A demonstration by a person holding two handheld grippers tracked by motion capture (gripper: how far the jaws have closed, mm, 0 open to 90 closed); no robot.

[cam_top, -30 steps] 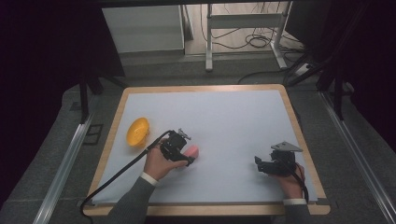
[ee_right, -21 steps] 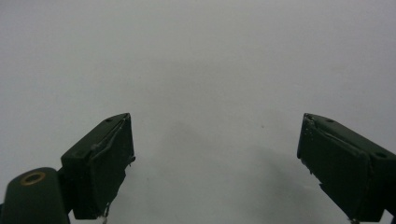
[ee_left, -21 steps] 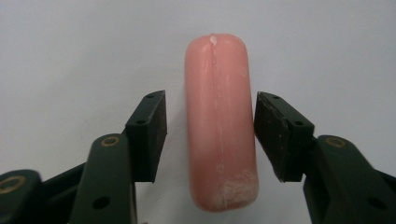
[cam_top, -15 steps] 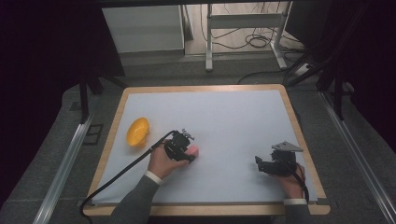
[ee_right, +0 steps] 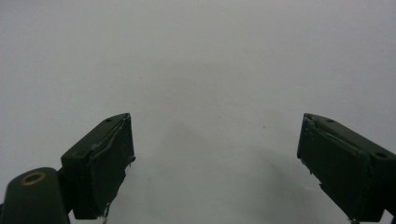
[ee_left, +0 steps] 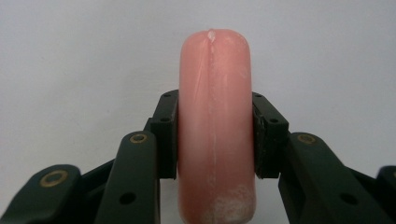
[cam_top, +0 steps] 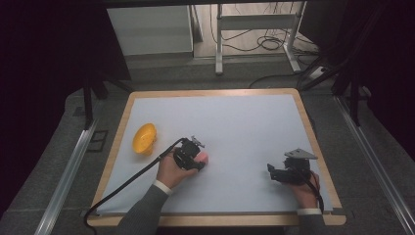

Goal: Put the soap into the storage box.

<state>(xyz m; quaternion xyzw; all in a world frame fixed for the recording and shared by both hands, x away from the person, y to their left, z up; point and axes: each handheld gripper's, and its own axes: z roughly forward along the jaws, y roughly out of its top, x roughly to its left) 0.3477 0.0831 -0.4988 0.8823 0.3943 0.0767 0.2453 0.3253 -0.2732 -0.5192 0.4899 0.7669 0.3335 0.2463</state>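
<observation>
The two black pads (ee_left: pixel 168 135) of the left gripper (ee_left: pixel 215 135) press on both sides of a smooth pink sausage-shaped object (ee_left: pixel 215 126), which stands upright in the centre of the left gripper view, its rounded end above the jaws and a whitish scuffed patch near the bottom edge. In the high view the left gripper (cam_top: pixel 192 155) sits at the lower centre-left of the frame, on the pale grey sheet (cam_top: pixel 225 122) that covers the wooden-edged table (cam_top: pixel 117 137), and the pink object (cam_top: pixel 203 157) shows as a small spot at its tip. To the left of it, well apart, lies a yellow rounded plastic bowl (cam_top: pixel 144 138). I think the object is being gripped or carried; to do this well the hand should keep the squeeze even and near the middle of the object, because the glossy surface could slip or turn between the pads. At the lower right of the high view the right gripper (cam_top: pixel 288 171) rests low over the sheet, and in its own view its fingers (ee_right: pixel 100 163) stand wide apart with bare sheet between them. The left gripper view gives the contact and the surface marks; the high view gives the bowl and the distance between the two hands.
</observation>
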